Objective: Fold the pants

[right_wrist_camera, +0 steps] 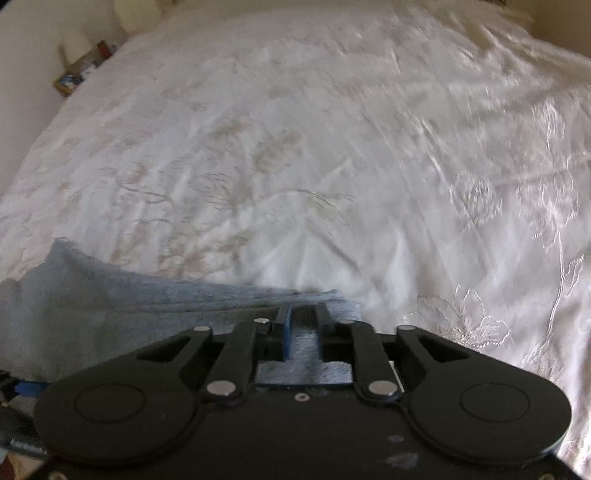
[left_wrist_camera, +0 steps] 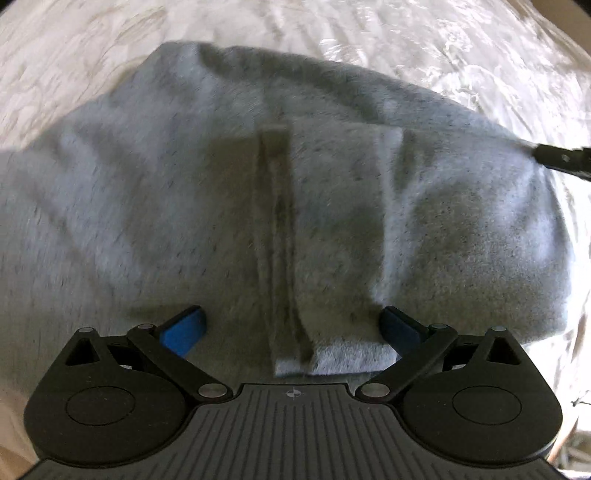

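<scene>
Grey fleece pants lie bunched on a white bedspread, filling most of the left wrist view. My left gripper hangs straight over them, open wide, its blue pads on either side of a folded strip with a seam; neither pad presses the cloth. My right gripper is shut on the pants' edge, with a fold of grey cloth pinched between its narrow fingers. Its black tip also shows at the pants' right edge in the left wrist view.
The white embroidered bedspread stretches far ahead and to the right of the pants. A small brown box stands by the wall beyond the bed's upper left corner. The bed's edge runs along the left.
</scene>
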